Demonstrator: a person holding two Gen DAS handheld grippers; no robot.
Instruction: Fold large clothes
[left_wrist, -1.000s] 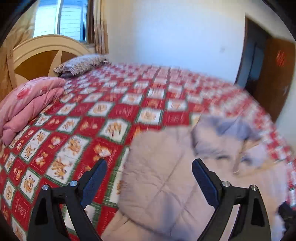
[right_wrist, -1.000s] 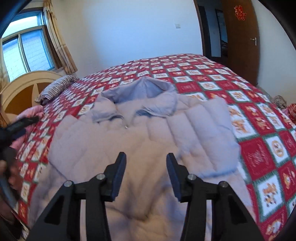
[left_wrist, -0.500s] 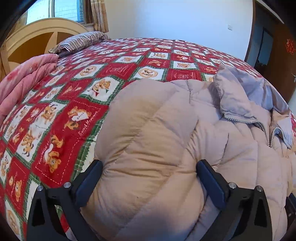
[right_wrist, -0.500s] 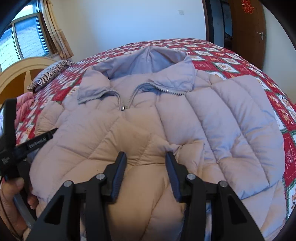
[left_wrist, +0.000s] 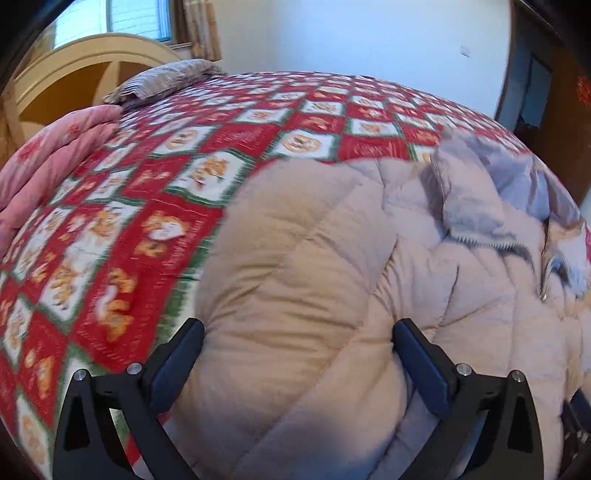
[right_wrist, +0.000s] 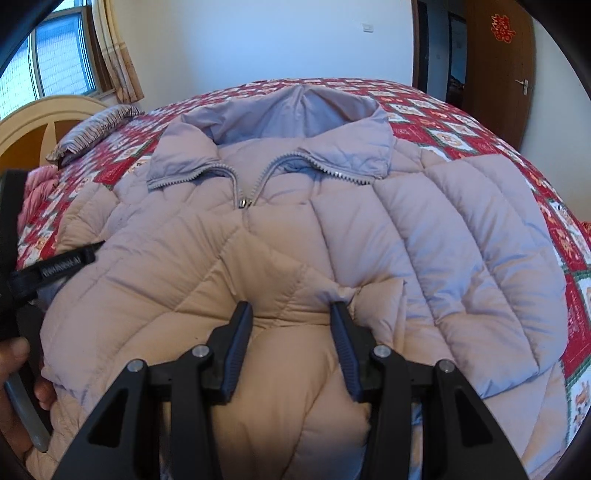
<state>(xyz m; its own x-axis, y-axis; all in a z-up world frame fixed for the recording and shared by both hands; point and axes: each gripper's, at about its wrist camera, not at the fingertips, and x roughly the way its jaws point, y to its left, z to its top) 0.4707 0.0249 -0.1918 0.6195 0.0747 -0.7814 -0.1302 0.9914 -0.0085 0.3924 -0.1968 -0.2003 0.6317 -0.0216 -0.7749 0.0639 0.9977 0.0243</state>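
Left jaws: the left gripper (left_wrist: 295, 354) stood spread wide, straddling a puffed fold of the padded jacket (left_wrist: 303, 280); whether its pads pressed the fabric could not be told.
Right jaws: the right gripper (right_wrist: 291, 332) stood about half open, a ridge of jacket (right_wrist: 295, 229) bulging between the fingers and touching both.
Change: a second earlier both grippers hung higher above the jacket; they had since dropped onto it.
Hidden: the jacket's hem was cut off below both grippers; the left view was blurred.
Jacket: spread front-up on the red patterned bedspread (right_wrist: 436, 122), collar (right_wrist: 288, 122) toward the far wall.
Beside the jacket: a hand (right_wrist: 14, 373) at its left edge.
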